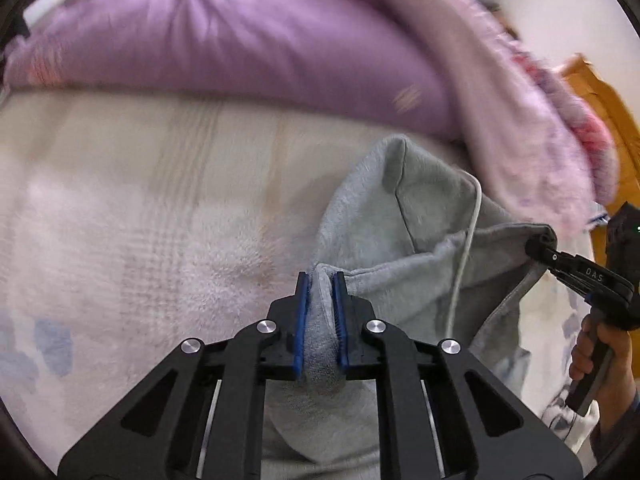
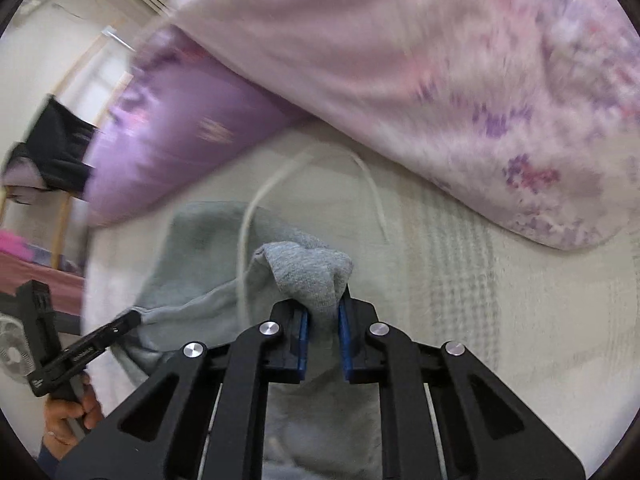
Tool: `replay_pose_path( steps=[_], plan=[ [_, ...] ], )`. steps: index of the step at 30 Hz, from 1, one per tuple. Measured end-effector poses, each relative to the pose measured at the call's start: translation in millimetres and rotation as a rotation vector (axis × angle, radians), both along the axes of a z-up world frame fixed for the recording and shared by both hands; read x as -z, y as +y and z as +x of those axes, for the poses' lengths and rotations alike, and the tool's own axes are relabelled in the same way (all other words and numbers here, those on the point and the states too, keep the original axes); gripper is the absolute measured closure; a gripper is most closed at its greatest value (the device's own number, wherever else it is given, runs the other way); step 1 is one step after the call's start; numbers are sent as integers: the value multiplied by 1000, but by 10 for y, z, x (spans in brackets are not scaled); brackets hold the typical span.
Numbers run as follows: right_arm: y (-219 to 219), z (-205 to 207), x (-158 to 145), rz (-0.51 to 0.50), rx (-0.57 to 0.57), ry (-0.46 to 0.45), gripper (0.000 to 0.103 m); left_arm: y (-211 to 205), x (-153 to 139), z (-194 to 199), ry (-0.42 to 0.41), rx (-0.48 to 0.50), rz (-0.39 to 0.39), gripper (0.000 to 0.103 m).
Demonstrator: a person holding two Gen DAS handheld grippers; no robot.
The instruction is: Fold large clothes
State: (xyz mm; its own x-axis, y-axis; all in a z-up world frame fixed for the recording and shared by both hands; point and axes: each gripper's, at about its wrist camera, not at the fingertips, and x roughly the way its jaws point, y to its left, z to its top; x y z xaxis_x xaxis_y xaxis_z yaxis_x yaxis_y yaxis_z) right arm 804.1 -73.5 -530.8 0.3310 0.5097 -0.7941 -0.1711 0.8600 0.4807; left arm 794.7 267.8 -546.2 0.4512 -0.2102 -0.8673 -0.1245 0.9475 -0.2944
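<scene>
Grey fleece is what both tools have hold of: a hoodie lifted above a pale, fuzzy bed cover, its hood sagging between the two grips and a white drawstring hanging loose across it.

On the left, the left gripper has its blue-padded jaws pressed together on a bunched fold of the garment's edge, with cloth spilling down beneath the tool. To the right, the right gripper is likewise clamped on a gathered wad of the hoodie, which pokes up above its jaws; in the left wrist view its tip can be seen pinching the far corner of the fabric.

The step in hand looks like spreading the garment out flat before the first fold. To do that well, the person would likely draw the two grips apart until the edge between them runs taut, then lower it evenly onto the bed cover so the hood lies flat rather than crumpled. The drawstring could get trapped under a fold (it already dangles freely), so it is worth watching. Both views are blurred, which makes fine creases hard to judge.

Behind the work lie a purple pillow and a pink floral quilt, near enough that the hoodie should be kept clear of them. No containers are visible.
</scene>
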Motion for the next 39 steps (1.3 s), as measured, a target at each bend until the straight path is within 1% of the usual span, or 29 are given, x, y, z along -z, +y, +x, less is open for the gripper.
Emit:
replay_pose_path(
  steps=[2,4,5,7,8,10,12,13,15,16,18,19,20,21,22,23,24,25,26,27,29,30,31,33,35,36,37,38,39],
  plan=[
    [-86,-284,-253,-7,-17,-73,92,-20,-270,-301,-70,28,6,92],
    [-186,-639,-483,35,-13,-123,92,-102,-482,-695,-141,75,11,92],
    [-264,-885,-599,16,-23,-155,92,-190,-555,-836,-161,90,15,92],
    [-353,-1328,-680,-29,-39,-199,91,-312,-577,-1127,-186,112,-17,92],
    [-345,-1505,-647,-50,-45,-200,91,-375,-547,-1346,-176,118,-17,91],
    [-426,-1945,-483,-106,-64,-150,90,-539,-410,-1647,-134,134,-27,90],
    [-504,-2328,-211,-165,-74,-67,84,-623,-167,-2031,-45,126,-69,88],
    [-516,-2473,-65,-204,-85,-15,80,-653,-62,-2146,-11,119,-73,87],
    [-565,-2673,161,-246,-82,61,79,-694,179,-2432,87,77,-111,86],
    [-603,-2828,241,-267,-73,100,77,-709,226,-2533,117,64,-118,83],
    [-663,-2969,301,-292,-44,158,71,-701,269,-2708,177,20,-125,82],
    [-715,-3041,254,-265,-12,165,69,-680,247,-2782,187,-10,-146,82],
    [-758,-3074,199,-248,13,171,67,-650,194,-2826,184,-43,-167,80],
    [-763,-3055,133,-228,44,178,63,-626,136,-2828,173,-63,-183,73],
    [-758,-3040,65,-200,61,183,61,-618,57,-2834,163,-84,-189,61],
    [-731,-2992,-21,-160,71,187,60,-612,-13,-2810,156,-105,-194,57],
    [-651,-2910,-126,-122,71,175,59,-600,-88,-2749,126,-128,-219,54],
    [-521,-2750,-225,-107,55,145,55,-582,-139,-2679,110,-146,-232,49],
    [-397,-2612,-335,-109,31,105,52,-580,-178,-2580,108,-163,-234,47],
    [-208,-2451,-420,-135,-13,52,46,-595,-191,-2480,113,-175,-234,44],
    [119,-2174,-492,-195,-89,-40,45,-689,-206,-2240,123,-182,-241,44],
    [342,-1988,-465,-196,-156,-65,43,-705,-202,-2127,116,-166,-250,37],
    [442,-1891,-383,-205,-192,-54,43,-767,-173,-1971,131,-145,-236,34],
    [730,-1670,-192,-237,-267,-29,43,-809,-122,-1770,178,-144,-214,34],
    [921,-1556,-59,-273,-312,-28,43,-834,-174,-1683,170,-139,-234,34],
    [1004,-1521,46,-280,-346,-23,55,-829,-215,-1669,157,-149,-226,34],
    [1057,-1515,92,-270,-373,-8,83,-810,-261,-1672,144,-160,-228,33],
    [1068,-1540,115,-272,-380,4,94,-797,-275,-1680,150,-174,-229,32],
    [1051,-1657,61,-259,-389,-8,97,-770,-288,-1701,159,-188,-235,32]
  ],
)
